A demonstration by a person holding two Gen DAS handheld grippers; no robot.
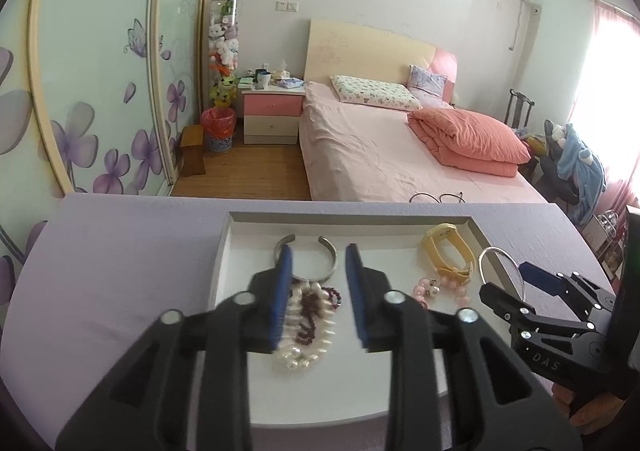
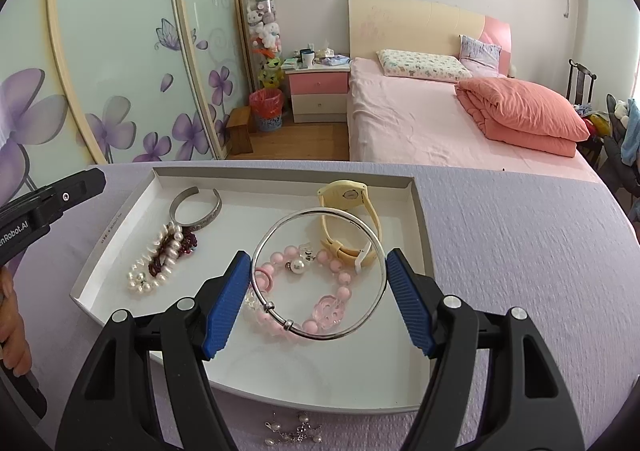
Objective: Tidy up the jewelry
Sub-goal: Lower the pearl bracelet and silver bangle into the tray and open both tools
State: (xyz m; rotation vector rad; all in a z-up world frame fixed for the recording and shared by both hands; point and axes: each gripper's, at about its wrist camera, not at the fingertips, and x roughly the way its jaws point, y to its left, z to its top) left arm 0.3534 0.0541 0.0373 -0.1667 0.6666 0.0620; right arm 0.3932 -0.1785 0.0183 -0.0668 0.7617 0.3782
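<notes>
A white tray sits on a purple table. In it lie a silver cuff, a pearl and garnet bracelet pile, a yellow watch and pink bead bracelets. My right gripper is shut on a thin silver bangle, held by its two sides above the pink beads. My left gripper is open and empty above the pearl pile, near the silver cuff. The right gripper with the bangle shows at the tray's right edge.
A small pearl-and-silver chain lies on the purple cloth in front of the tray. Behind the table are a pink bed, a nightstand and sliding wardrobe doors.
</notes>
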